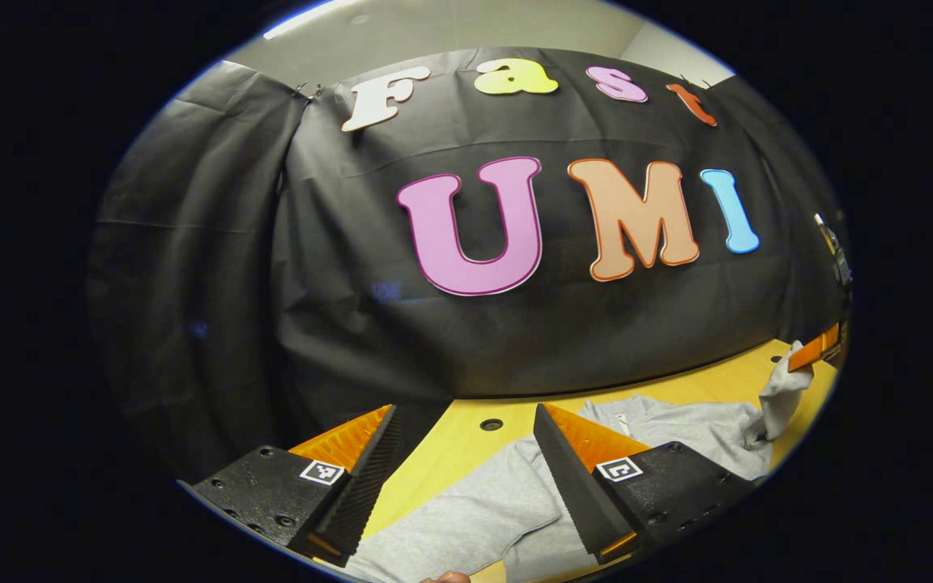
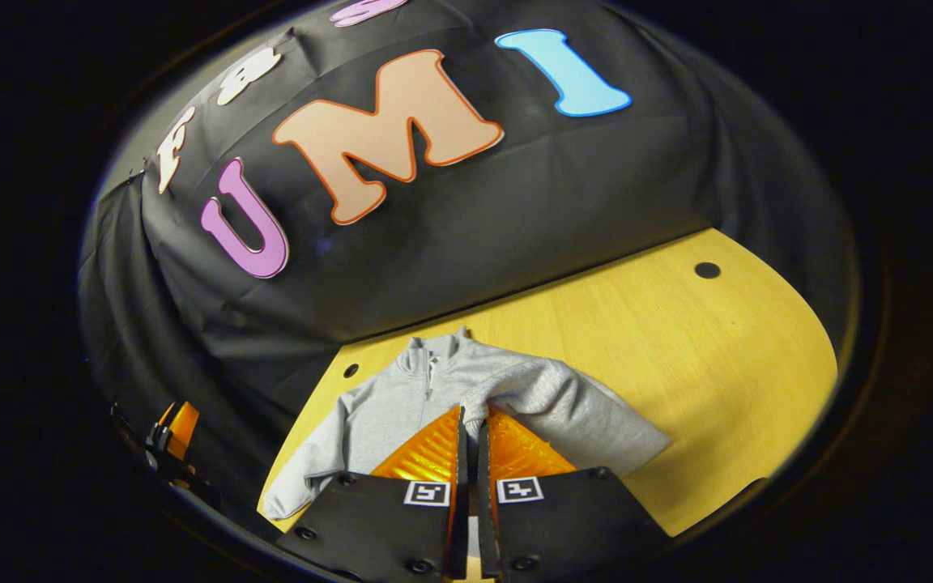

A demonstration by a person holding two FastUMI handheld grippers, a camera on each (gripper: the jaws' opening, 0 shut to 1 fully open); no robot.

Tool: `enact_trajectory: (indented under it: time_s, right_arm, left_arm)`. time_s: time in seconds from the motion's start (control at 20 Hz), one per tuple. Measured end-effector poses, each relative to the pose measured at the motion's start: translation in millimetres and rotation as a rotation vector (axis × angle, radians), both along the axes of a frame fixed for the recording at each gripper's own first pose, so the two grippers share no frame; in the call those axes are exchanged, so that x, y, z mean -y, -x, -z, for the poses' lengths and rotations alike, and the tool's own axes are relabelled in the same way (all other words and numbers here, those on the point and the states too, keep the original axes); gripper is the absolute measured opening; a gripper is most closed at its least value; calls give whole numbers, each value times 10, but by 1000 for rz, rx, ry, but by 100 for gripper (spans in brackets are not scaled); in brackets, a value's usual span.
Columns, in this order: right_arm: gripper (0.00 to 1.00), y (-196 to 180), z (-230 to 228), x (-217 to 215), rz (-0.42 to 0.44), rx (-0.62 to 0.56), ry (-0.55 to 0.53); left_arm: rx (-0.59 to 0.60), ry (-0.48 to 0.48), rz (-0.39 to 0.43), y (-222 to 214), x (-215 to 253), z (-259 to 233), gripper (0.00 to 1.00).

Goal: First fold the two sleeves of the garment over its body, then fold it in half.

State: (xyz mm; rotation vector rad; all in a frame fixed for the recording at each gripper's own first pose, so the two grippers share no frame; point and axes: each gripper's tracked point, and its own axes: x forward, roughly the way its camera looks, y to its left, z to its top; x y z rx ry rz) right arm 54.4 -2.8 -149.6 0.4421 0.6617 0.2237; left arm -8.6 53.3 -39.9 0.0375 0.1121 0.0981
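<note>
A grey garment [image 2: 442, 397] lay flat on the yellow wooden surface [image 2: 677, 356], collar toward the black cloth wall [image 2: 515, 210]. In the right gripper view, the right gripper [image 2: 470, 421] had its fingers pressed almost together, pinching the cuff end of one sleeve [image 2: 564, 405] and holding it over the garment's body; that sleeve ran from the shoulder across toward the middle, its fold bulging onto the surface beside the chest. The other sleeve [image 2: 304, 470] stretched out flat along the garment's far side, down toward the lower edge of the view.

In the left gripper view, the left gripper [image 1: 462, 449] hung above the surface with its fingers spread wide (nothing between them but bare wood and grey cloth [image 1: 475, 510] below). The same view caught the right gripper [image 1: 815, 350] at the far edge, lifting a bunched bit of grey fabric [image 1: 782, 389] off the garment. A round hole [image 1: 491, 424] marked the surface near the wall, and another hole [image 2: 707, 270] showed in the right gripper view.
</note>
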Motion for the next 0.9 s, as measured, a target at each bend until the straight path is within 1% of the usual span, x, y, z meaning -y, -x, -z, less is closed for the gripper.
enact_trajectory:
  time_s: [0.05,0.1,0.15,0.2,0.4,0.45,0.5,0.65,0.7,0.8,0.85,0.9]
  right_arm:
    - [7,-61,-24,-119,-19,11,1]
    - [7,-123,-53,-232,-38,18,1]
    - [7,-164,-64,-350,-56,23,0]
    - [7,-210,-70,-459,-72,26,0]
    - [7,-400,-96,-943,-126,41,-18]
    - [7,-428,-103,-1074,-142,42,-20]
    - [7,-456,-112,-1189,-158,44,-21]
    - [7,-498,-143,-1596,-228,57,-22]
    - [7,-486,-151,-1746,-253,58,-29]
    - [7,-471,-130,-2047,-295,46,-44]
    - [7,-462,-94,-2160,-310,35,-49]
    - [6,-441,-37,-2266,-328,20,-53]
  left_arm:
    - [-2,0,-11,13,-68,4,96]
    - [-2,-1,-23,42,-142,13,100]
    - [-4,-1,-35,62,-213,21,100]
    - [-7,-2,-49,82,-292,45,96]
    - [-29,9,-106,201,-586,135,96]
    - [-32,10,-119,241,-656,147,99]
    - [-33,9,-133,270,-721,162,96]
    - [-40,5,-170,358,-933,196,96]
    - [-42,5,-183,391,-1005,207,99]
    - [-46,8,-209,470,-1134,240,100]
    - [-51,9,-223,507,-1203,256,100]
    - [-57,10,-236,559,-1276,289,96]
